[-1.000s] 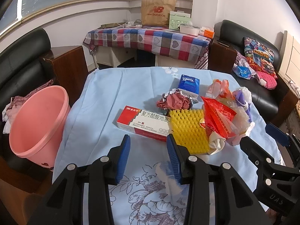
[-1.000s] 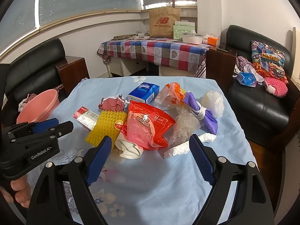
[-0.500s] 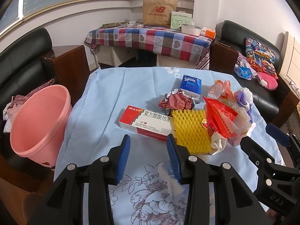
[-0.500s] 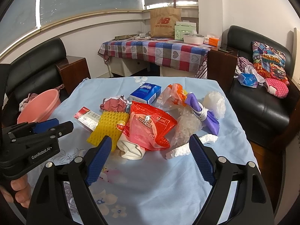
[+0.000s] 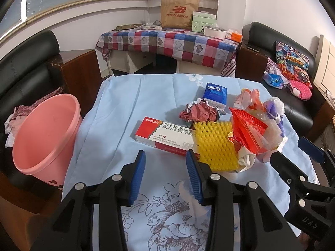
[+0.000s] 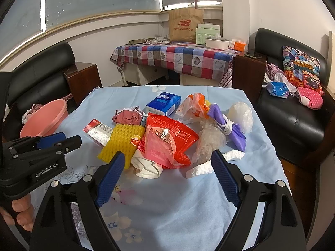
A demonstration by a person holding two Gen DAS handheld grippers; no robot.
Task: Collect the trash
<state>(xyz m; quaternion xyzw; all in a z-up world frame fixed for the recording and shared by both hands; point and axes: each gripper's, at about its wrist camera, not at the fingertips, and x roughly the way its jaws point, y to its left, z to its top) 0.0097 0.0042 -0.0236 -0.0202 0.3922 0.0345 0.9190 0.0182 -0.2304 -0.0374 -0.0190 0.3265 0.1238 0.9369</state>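
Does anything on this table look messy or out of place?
Yes. Trash lies heaped on the blue tablecloth: a crumpled red wrapper, a yellow foam net and broken white foam. The pink bucket looks empty.

Trash pile [image 6: 167, 133] crowds mid-table — near cloth [image 6: 167, 209] clear.

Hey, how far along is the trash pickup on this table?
Nothing looks done: the pink plastic bucket shows nothing inside. Nothing is in hand: the left hand-held gripper and right hand-held gripper are open. The red-and-white carton, yellow foam net and red plastic bag remain.
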